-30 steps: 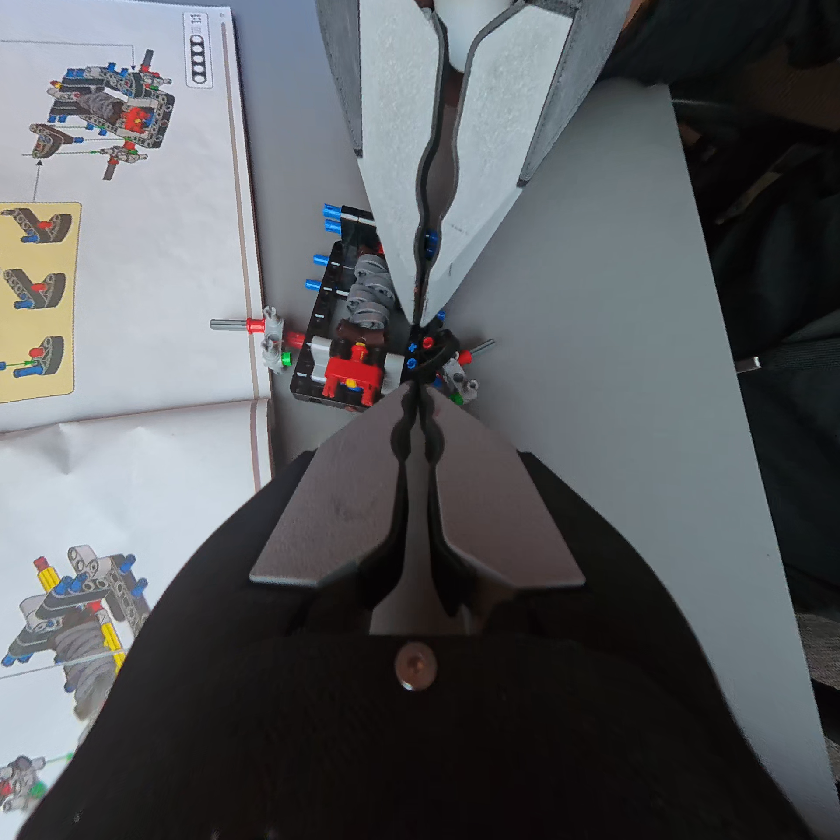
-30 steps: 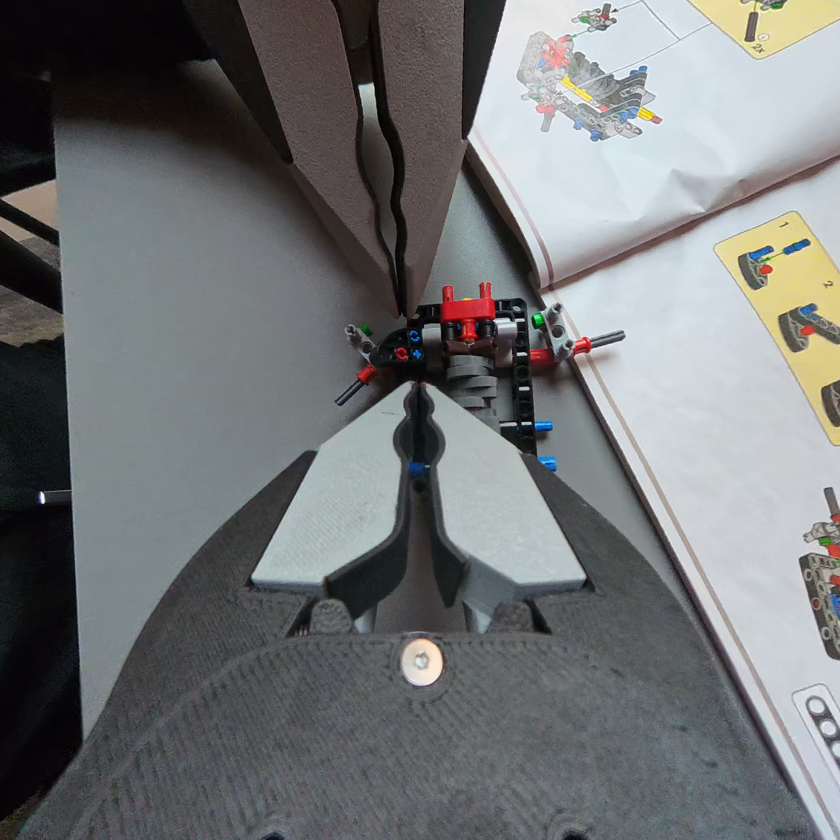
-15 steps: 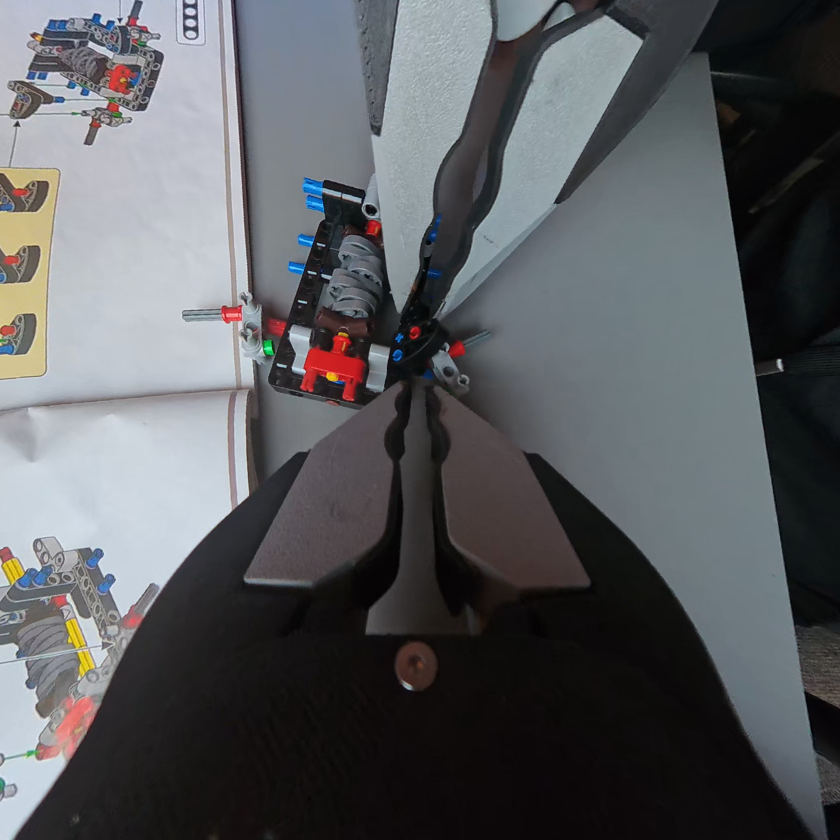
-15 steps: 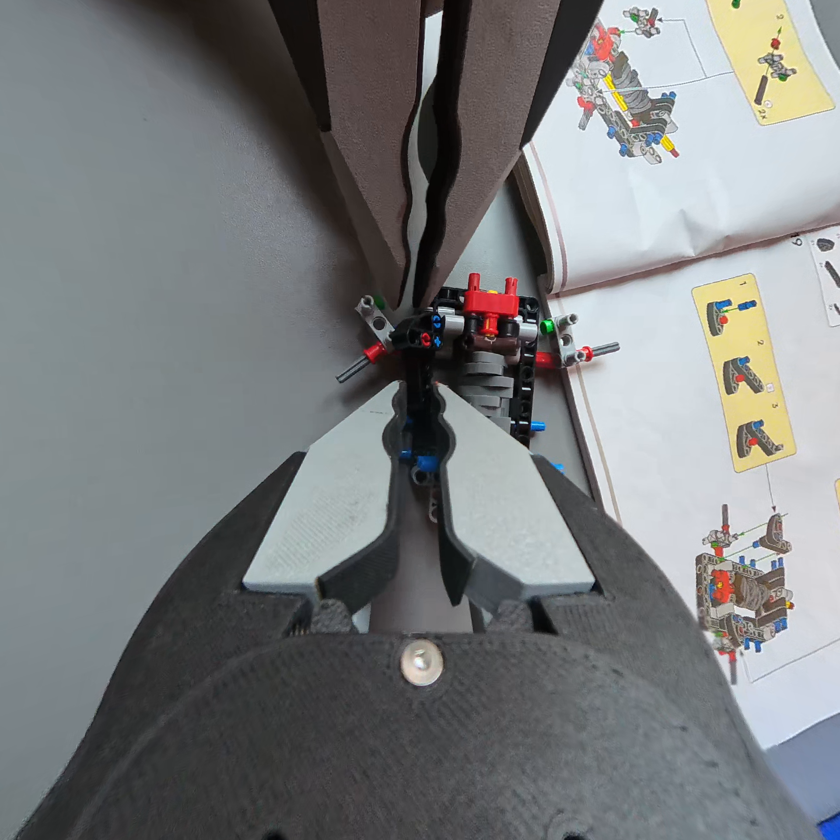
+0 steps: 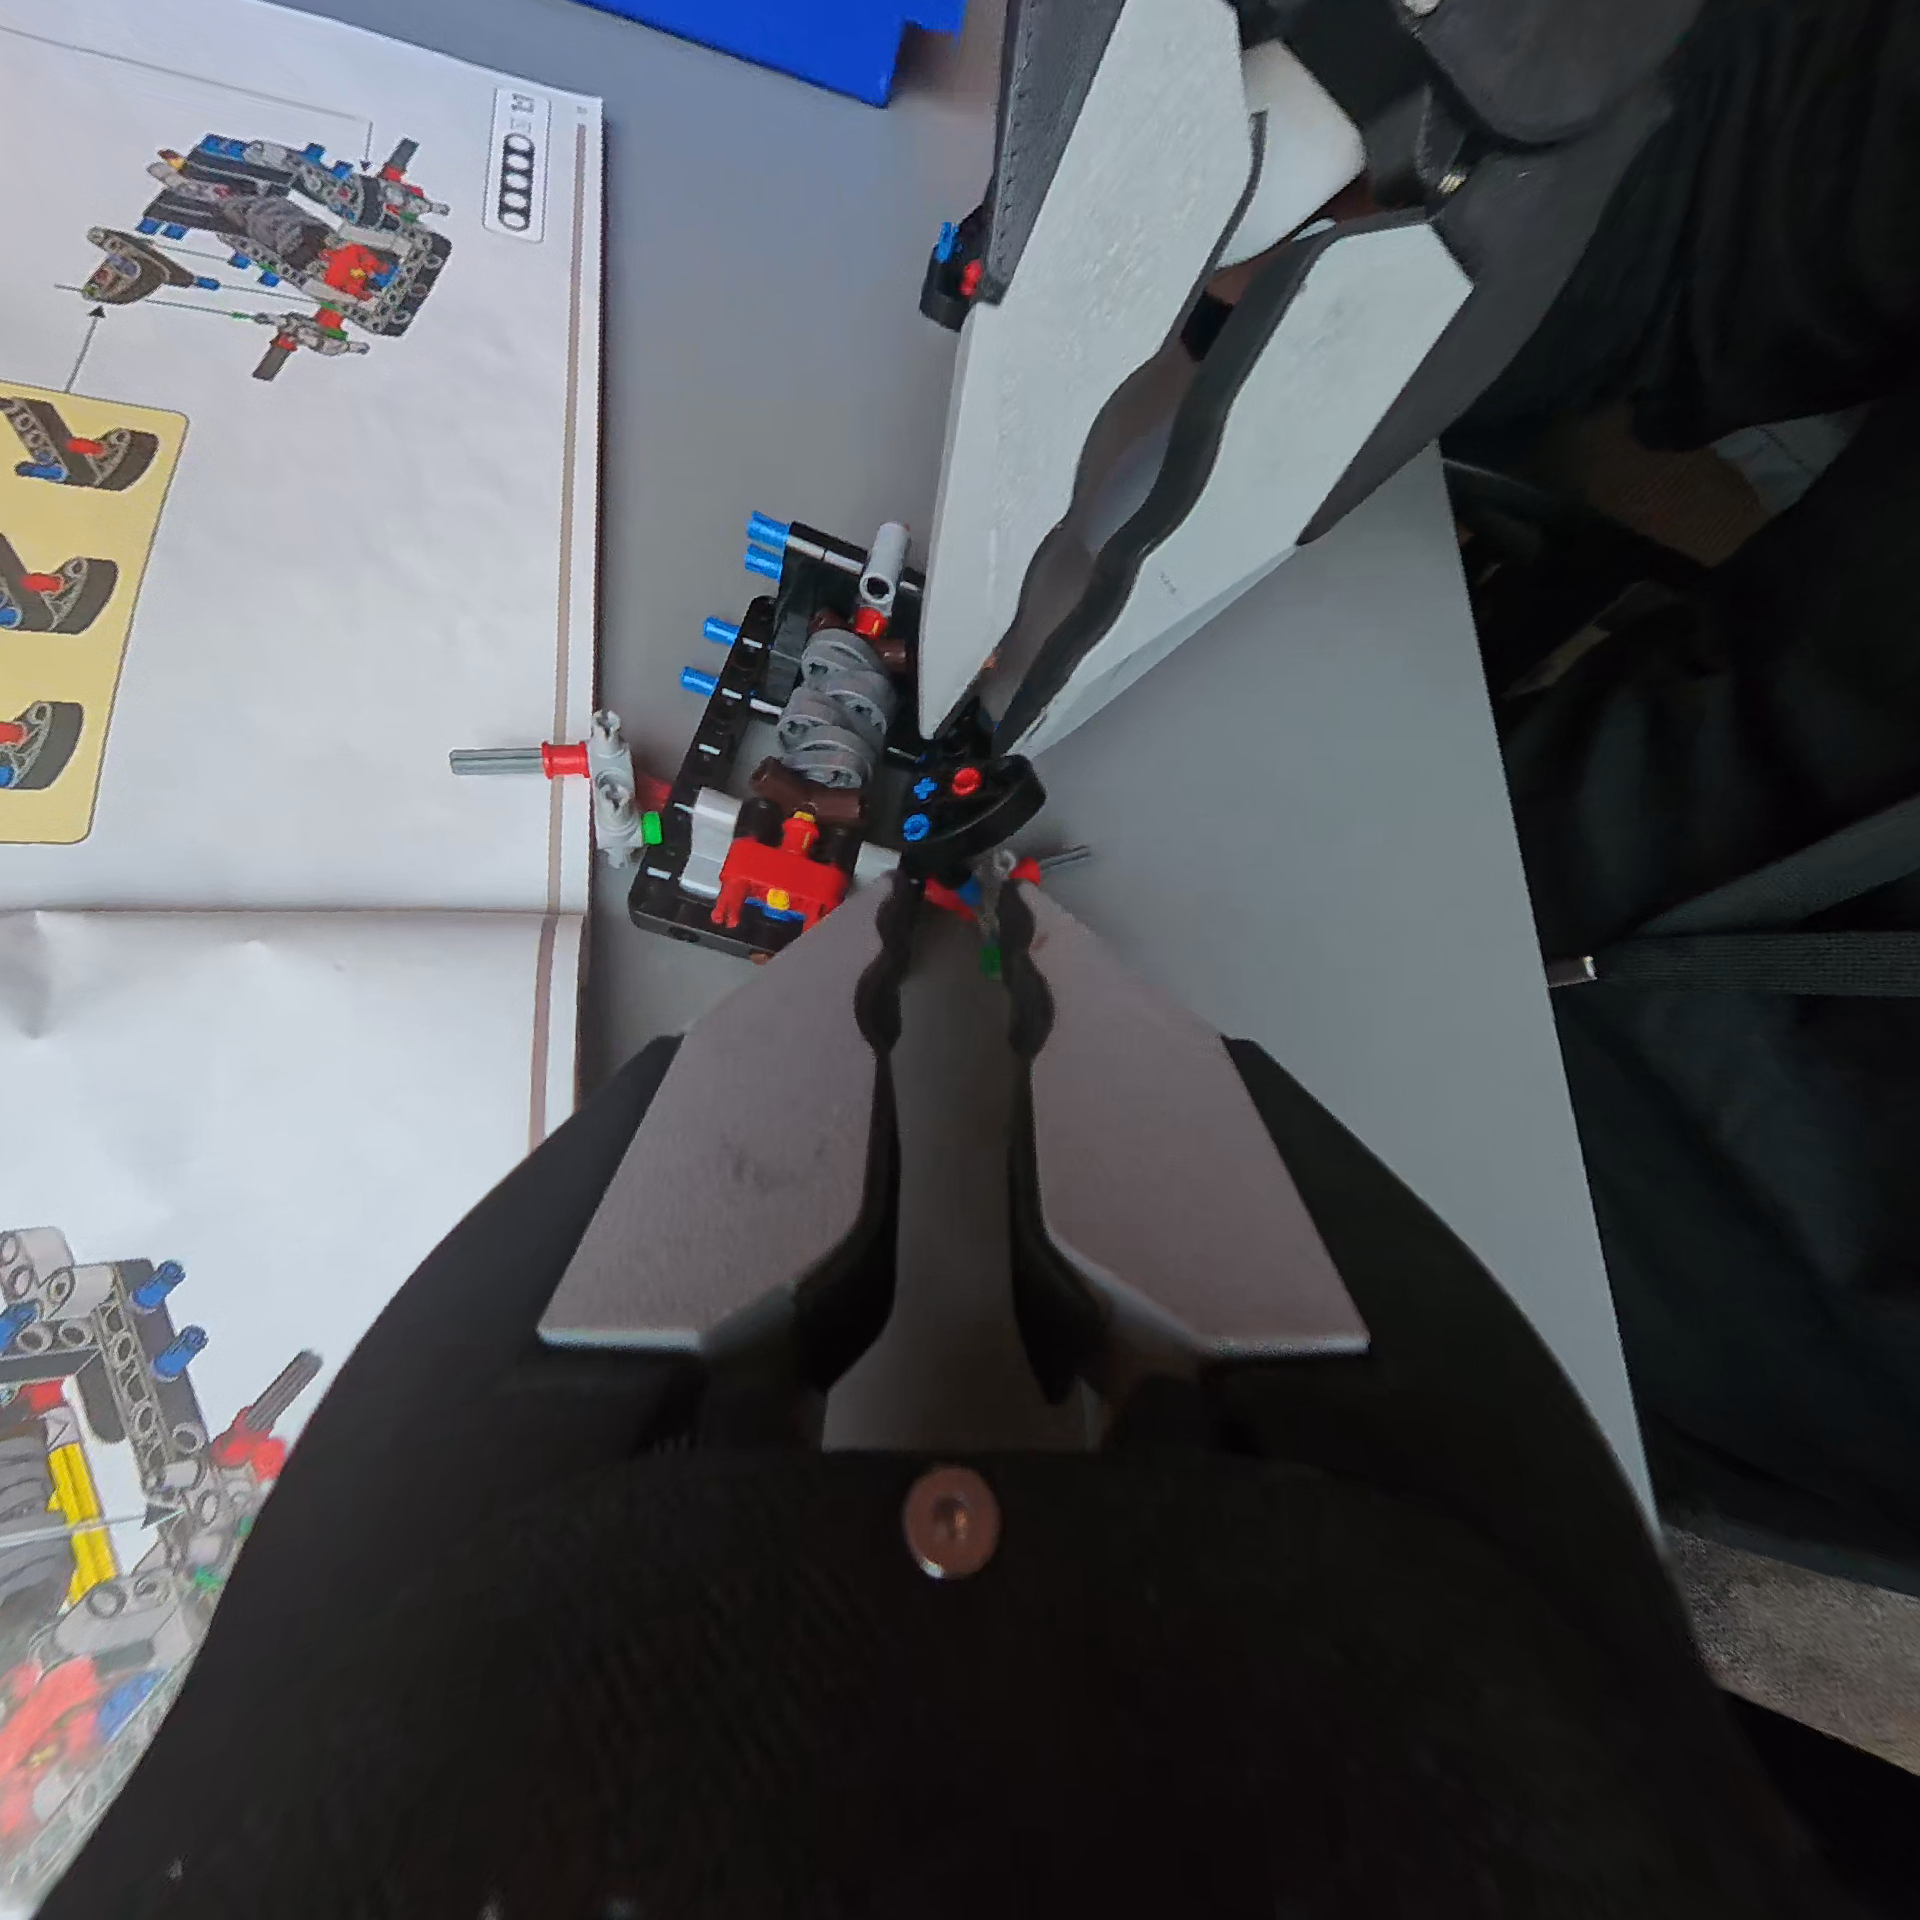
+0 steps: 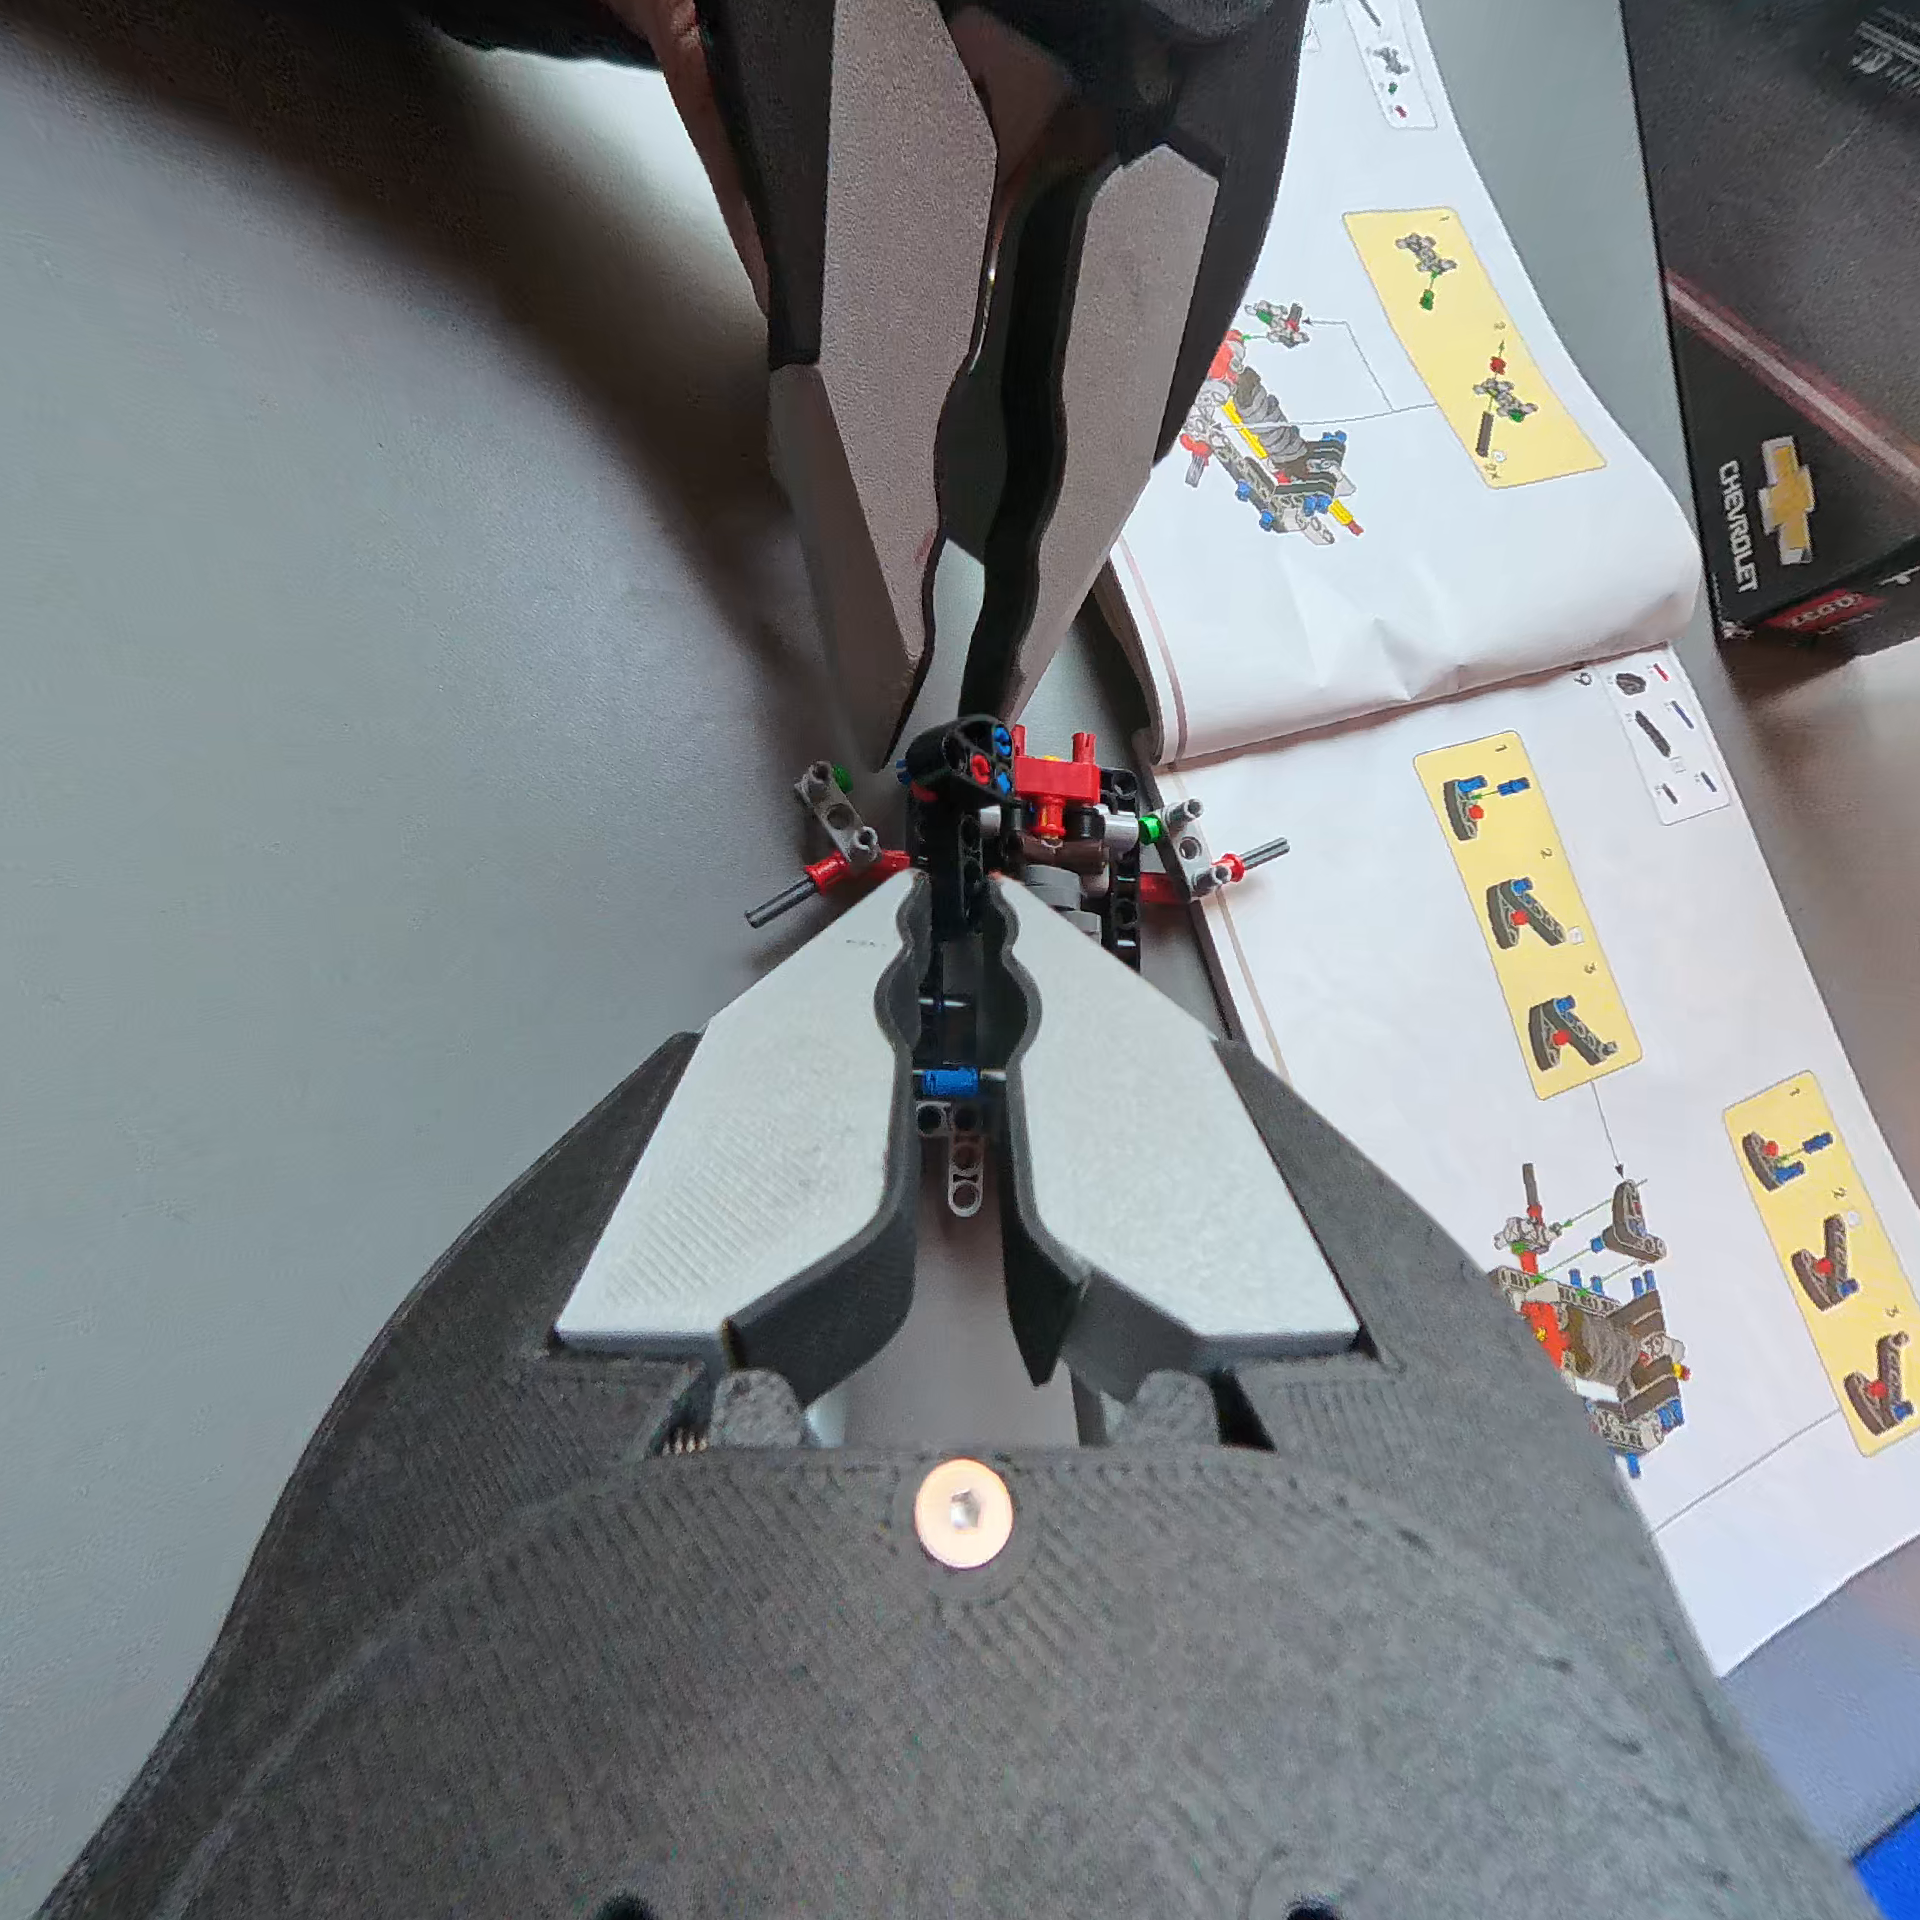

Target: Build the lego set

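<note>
The lego assembly (image 5: 774, 790) is a black frame with a grey spring and a red block, lying on the grey table beside the booklet. A black curved piece (image 5: 971, 800) with blue and red pins sits at its near right corner; it also shows in the right wrist view (image 6: 956, 764). My left gripper (image 5: 961, 894) is open, its tips either side of the grey side connector with the green pin, just short of the curved piece. My right gripper (image 6: 956, 894) reaches in from the opposite side and is shut on the frame's black side beam (image 6: 956, 935).
The open instruction booklet (image 5: 312, 644) lies left of the assembly and also shows in the right wrist view (image 6: 1455, 987). A black box (image 6: 1818, 312) stands past the booklet. A small black piece with pins (image 5: 951, 275) lies behind the right gripper. The table edge (image 5: 1507, 831) is close. The grippers are tip to tip, or close to it.
My left gripper has opened and let go of the black curved piece, which stays at the frame's corner. My right gripper's fingers now stand wider around the frame's side beam.
</note>
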The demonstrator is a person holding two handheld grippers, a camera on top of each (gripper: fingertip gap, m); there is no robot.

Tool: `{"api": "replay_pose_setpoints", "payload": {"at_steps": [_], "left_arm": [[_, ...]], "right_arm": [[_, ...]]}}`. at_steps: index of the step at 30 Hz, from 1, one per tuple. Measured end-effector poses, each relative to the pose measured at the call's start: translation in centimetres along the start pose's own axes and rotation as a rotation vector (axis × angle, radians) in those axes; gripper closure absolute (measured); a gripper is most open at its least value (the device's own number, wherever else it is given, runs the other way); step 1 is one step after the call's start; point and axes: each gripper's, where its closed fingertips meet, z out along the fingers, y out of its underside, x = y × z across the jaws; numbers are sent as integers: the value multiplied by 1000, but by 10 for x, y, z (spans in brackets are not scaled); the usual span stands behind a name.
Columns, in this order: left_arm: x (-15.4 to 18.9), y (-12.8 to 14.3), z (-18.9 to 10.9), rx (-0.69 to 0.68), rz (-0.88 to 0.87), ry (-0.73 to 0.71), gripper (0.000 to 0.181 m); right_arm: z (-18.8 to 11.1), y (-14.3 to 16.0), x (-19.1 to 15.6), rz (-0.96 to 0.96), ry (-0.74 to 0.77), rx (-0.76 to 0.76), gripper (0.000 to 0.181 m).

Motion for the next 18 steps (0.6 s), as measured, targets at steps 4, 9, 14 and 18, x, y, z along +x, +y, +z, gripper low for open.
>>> {"api": "replay_pose_setpoints", "payload": {"at_steps": [4,9,14,18], "left_arm": [[4,-6,1,40,-31,50,175],[4,-9,3,42,-17,58,176],[6,-12,6,47,44,84,177],[5,-16,5,74,64,93,177]], "right_arm": [[3,1,-2,21,-30,3,175],[3,5,-3,69,-86,11,175],[-2,5,-6,105,-227,39,176],[0,4,-6,144,-338,2,174]]}}
